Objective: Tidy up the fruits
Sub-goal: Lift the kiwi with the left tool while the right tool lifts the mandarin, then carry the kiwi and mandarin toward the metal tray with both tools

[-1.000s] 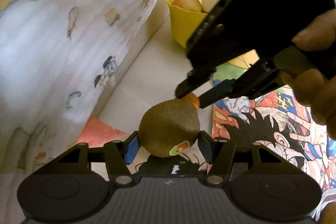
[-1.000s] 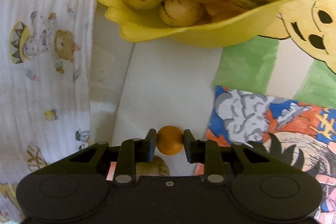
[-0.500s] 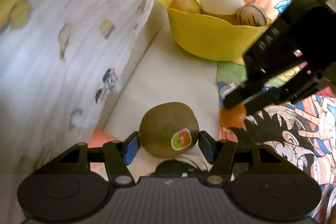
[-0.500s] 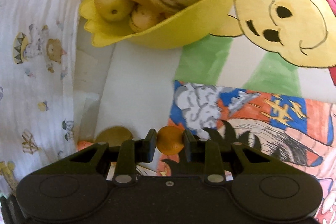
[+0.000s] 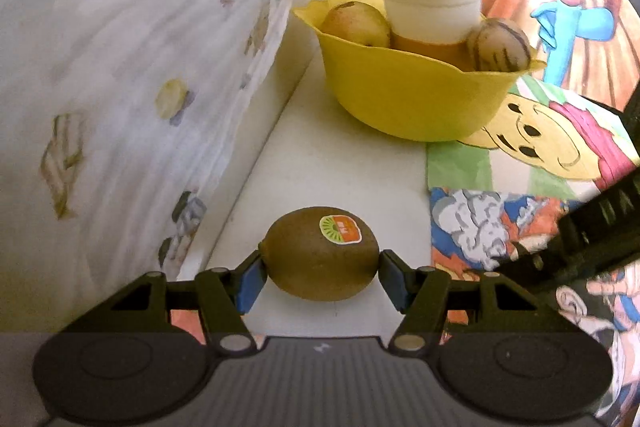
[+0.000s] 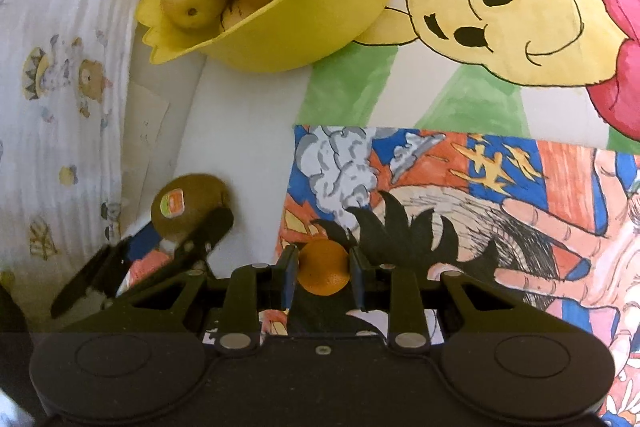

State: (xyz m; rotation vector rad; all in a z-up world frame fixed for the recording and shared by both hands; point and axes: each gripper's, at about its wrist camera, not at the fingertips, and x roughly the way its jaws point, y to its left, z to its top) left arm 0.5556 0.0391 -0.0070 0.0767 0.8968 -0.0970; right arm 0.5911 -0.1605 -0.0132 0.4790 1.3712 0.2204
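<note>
Left gripper [image 5: 320, 269] pinches a kiwi [image 5: 320, 255] between its blue pads [image 5: 250, 279], jaws spread about halfway and pressing both ends. The kiwi's long axis runs crosswise, jaw to jaw, level; blunt tips point at each pad. Skin is brown, matte, finely fuzzy; shape is a plump oval. An oval green-and-orange sticker [image 5: 340, 229] sits on top, toward the right jaw.

Right gripper [image 6: 323, 269] is clamped on a small orange fruit [image 6: 323, 267], jaws at their narrowest, the fruit centred between the fingertips. It is round, smooth and slightly glossy, with no clear long axis.

Ahead of both jaws stands a yellow bowl [image 5: 408, 99], smooth plastic look, wavy scalloped rim. In it: a yellowish pear-like fruit [image 5: 354, 27], a pale striped round fruit [image 5: 500, 47], and a white-wrapped glass jar [image 5: 430, 7]. Under the jaws is a white surface [image 5: 340, 179]; to the right are flat painted cartoon sheets [image 6: 460, 187]. To the left hangs crinkled white printed cloth [image 5: 120, 87].
</note>
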